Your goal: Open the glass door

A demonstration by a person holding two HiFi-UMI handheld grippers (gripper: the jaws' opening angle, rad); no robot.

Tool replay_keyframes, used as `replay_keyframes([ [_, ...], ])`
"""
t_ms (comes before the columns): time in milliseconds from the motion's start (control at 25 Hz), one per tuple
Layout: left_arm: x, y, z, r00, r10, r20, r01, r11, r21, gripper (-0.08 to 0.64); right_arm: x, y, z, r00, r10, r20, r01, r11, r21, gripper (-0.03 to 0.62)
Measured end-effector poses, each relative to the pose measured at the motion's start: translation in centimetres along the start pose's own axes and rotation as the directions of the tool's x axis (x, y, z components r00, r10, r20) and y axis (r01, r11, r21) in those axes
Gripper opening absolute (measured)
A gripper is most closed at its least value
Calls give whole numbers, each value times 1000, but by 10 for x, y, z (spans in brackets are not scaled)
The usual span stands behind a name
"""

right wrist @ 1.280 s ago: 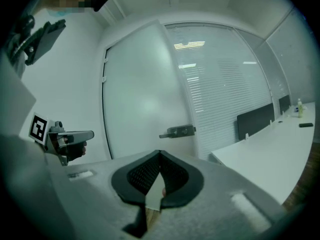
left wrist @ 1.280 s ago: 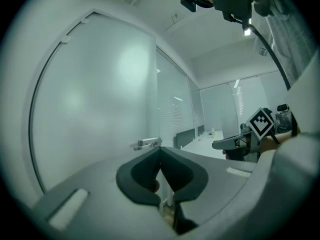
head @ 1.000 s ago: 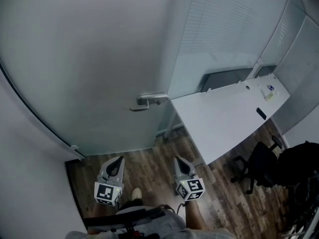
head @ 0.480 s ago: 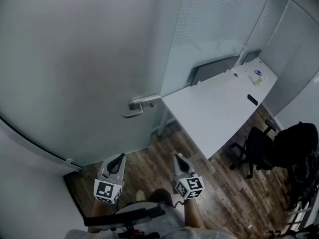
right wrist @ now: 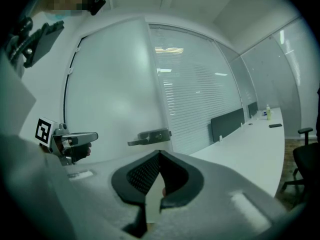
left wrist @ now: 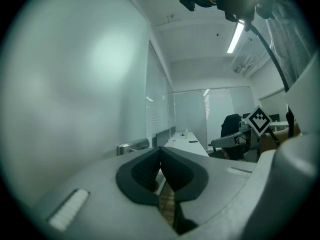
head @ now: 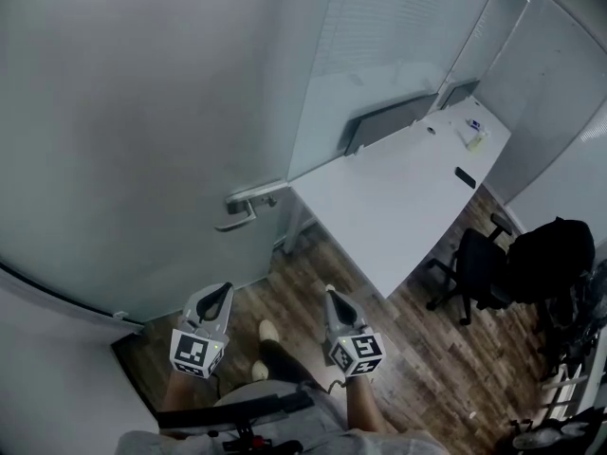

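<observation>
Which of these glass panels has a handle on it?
The plain frosted panel on the left: it alone carries a metal lever handle. The panels beside it, behind the white desk, show slatted blinds and no handle.

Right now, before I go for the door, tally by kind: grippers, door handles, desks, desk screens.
Grey two-jaw grippers: 2 (left gripper, right gripper)
Silver metal lever door handle: 1
Long white desk: 1
Dark grey desk screens: 2
Total: 6
</observation>
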State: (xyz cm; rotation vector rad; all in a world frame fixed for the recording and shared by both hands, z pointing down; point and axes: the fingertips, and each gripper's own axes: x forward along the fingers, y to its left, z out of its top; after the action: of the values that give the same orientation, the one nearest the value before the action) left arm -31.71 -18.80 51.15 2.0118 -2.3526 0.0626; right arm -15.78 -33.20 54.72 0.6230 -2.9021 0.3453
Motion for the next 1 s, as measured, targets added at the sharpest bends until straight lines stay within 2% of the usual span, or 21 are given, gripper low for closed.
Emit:
replay_keyframes([
  [240, 35, 16, 2, 1000, -20, -20, 20, 1000, -1, 5, 19, -9, 4, 1000, 6, -9, -6, 1000, -7, 2],
  [400, 56, 29, 1, 998, -35, -49, 37, 999, 28, 5, 26, -11, 3, 1000, 9, -15, -9, 1000, -3, 2],
  [600, 79, 42, 0, 996, -54, -65, 59, 996, 70, 36, 28, -22, -4, 1000, -6, -26, 6, 1000, 11, 2],
  [800, 97, 52, -3, 993, -85, -86, 91, 994, 64, 71, 26, -32, -6, 999, -17, -30, 18, 1000, 14, 2],
  [1000, 111, 60, -9, 988, -91, -123, 104, 990, 100, 107, 25, -38, -6, 999, -27, -29, 27, 999, 20, 2],
])
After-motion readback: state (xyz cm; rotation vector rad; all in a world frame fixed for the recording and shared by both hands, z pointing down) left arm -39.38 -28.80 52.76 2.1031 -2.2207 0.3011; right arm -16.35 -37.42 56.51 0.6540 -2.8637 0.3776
